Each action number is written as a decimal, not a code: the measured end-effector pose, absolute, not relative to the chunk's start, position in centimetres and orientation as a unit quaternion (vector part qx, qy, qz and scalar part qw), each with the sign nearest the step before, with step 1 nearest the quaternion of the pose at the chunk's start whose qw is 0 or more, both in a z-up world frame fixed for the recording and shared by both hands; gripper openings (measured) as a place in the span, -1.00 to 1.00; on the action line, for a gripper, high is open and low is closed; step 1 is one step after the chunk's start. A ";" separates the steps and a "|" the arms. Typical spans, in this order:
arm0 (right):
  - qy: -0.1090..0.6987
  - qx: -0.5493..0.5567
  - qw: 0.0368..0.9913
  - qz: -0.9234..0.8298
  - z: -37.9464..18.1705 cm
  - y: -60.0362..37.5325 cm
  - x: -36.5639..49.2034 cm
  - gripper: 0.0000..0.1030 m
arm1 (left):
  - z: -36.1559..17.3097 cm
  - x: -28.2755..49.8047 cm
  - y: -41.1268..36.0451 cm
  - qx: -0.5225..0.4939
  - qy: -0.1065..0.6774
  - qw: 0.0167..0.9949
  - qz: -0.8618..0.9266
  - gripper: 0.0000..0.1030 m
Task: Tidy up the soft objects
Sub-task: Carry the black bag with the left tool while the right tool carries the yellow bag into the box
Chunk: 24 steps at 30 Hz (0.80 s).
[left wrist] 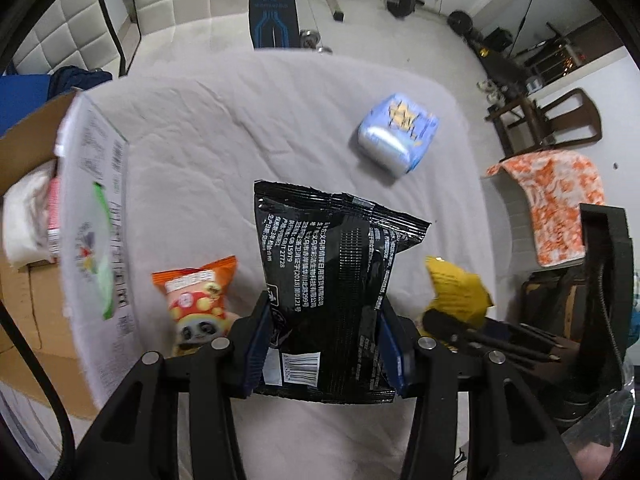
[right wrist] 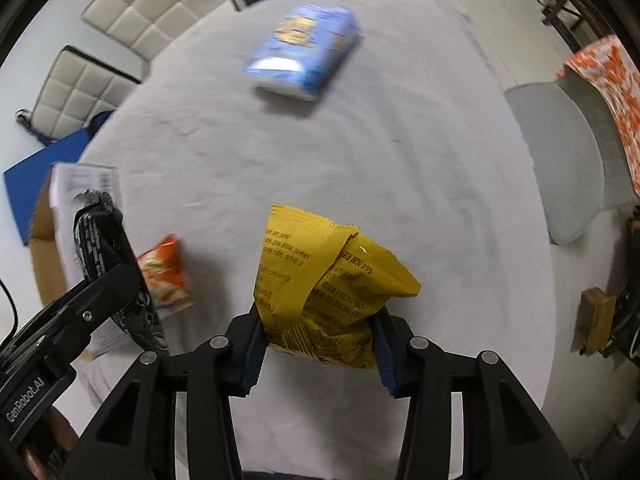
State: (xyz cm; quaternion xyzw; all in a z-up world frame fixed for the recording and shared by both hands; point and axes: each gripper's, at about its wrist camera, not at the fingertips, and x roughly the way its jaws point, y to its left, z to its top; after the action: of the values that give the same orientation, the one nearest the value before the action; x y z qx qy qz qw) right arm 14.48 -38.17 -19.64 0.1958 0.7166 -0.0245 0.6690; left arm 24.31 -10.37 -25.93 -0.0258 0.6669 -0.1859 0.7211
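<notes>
My left gripper (left wrist: 324, 344) is shut on a black snack bag (left wrist: 332, 280) and holds it above the white-covered table (left wrist: 240, 128). My right gripper (right wrist: 318, 344) is shut on a yellow snack bag (right wrist: 320, 280), also held above the table; that bag shows at the right in the left wrist view (left wrist: 456, 288). An orange panda snack bag (left wrist: 196, 300) lies on the table to the left, also seen in the right wrist view (right wrist: 164, 272). A blue tissue pack (left wrist: 396, 132) lies farther back, also in the right wrist view (right wrist: 304, 52).
An open cardboard box (left wrist: 24, 216) with a white printed flap (left wrist: 96, 208) stands at the table's left edge, with white soft items inside. Padded chairs (right wrist: 132, 12) stand behind the table. A chair with an orange patterned cloth (left wrist: 560, 200) is at the right.
</notes>
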 end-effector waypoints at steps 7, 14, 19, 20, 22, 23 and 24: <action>0.690 0.186 0.699 0.025 -13.8 -31.1 15.7 -0.07 | -20.5 25.1 -4.5 -0.058 0.629 0.751 -0.194 -0.12; 0.676 0.174 0.712 0.081 -9.9 -22.0 18.2 -0.07 | -17.6 25.9 2.7 -0.081 0.599 0.777 -0.177 -0.12; 0.681 0.159 0.706 0.114 -9.8 -15.1 19.9 -0.07 | -16.6 26.7 9.7 -0.080 0.590 0.791 -0.140 -0.12; 0.682 0.155 0.705 0.118 -9.8 -13.6 20.2 -0.07 | -16.6 26.8 10.9 -0.080 0.589 0.793 -0.133 -0.12; 0.688 0.154 0.697 0.129 -10.2 -10.9 20.8 -0.07 | -16.9 27.3 13.6 -0.075 0.591 0.795 -0.115 -0.12; 0.690 0.152 0.695 0.132 -10.5 -10.1 21.0 -0.07 | -17.2 27.5 14.9 -0.073 0.591 0.796 -0.107 -0.12; 0.693 0.146 0.693 0.135 -10.8 -9.0 21.2 -0.07 | -17.6 27.8 16.1 -0.070 0.593 0.796 -0.097 -0.12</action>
State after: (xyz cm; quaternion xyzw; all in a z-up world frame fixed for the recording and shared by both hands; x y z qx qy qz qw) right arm 21.21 -8.96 -10.83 0.1461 0.6933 0.1351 0.6927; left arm 27.80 16.07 -17.62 -0.0698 0.5935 -0.0972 0.7959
